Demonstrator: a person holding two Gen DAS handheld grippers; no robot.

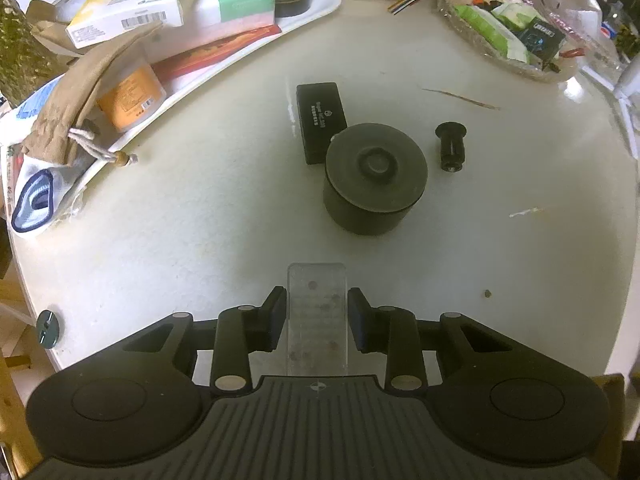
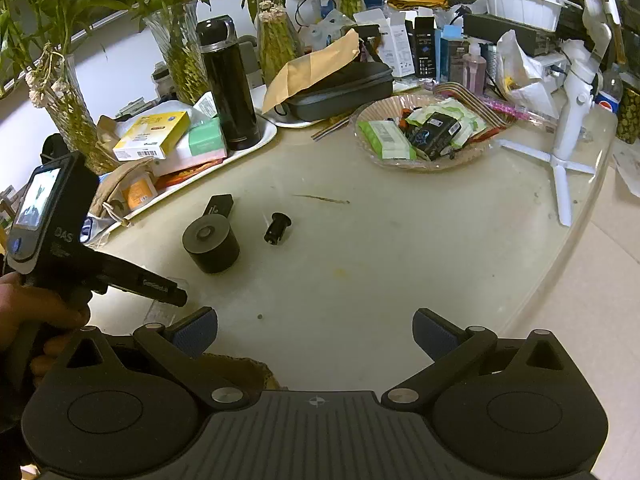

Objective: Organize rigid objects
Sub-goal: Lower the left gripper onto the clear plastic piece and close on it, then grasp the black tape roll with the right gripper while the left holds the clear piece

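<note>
My left gripper (image 1: 317, 314) is shut on a clear plastic block (image 1: 317, 312) and holds it over the near part of the white table (image 1: 180, 220). Ahead of it stand a dark round canister with a lid (image 1: 374, 178), a flat black box (image 1: 320, 120) behind it and a small black adapter (image 1: 451, 145) to its right. The right wrist view shows the same canister (image 2: 211, 243), box (image 2: 219, 205) and adapter (image 2: 277, 227), with the left gripper's body (image 2: 80, 256) at the left. My right gripper (image 2: 316, 338) is open and empty above the table's near edge.
A white tray (image 1: 256, 52) with boxes, a drawstring pouch (image 1: 86, 92) and a black flask (image 2: 230, 88) lies at the back left. A clear bowl of packets (image 2: 424, 130) sits at the back right. A white tripod stand (image 2: 568, 120) and plant vases are near.
</note>
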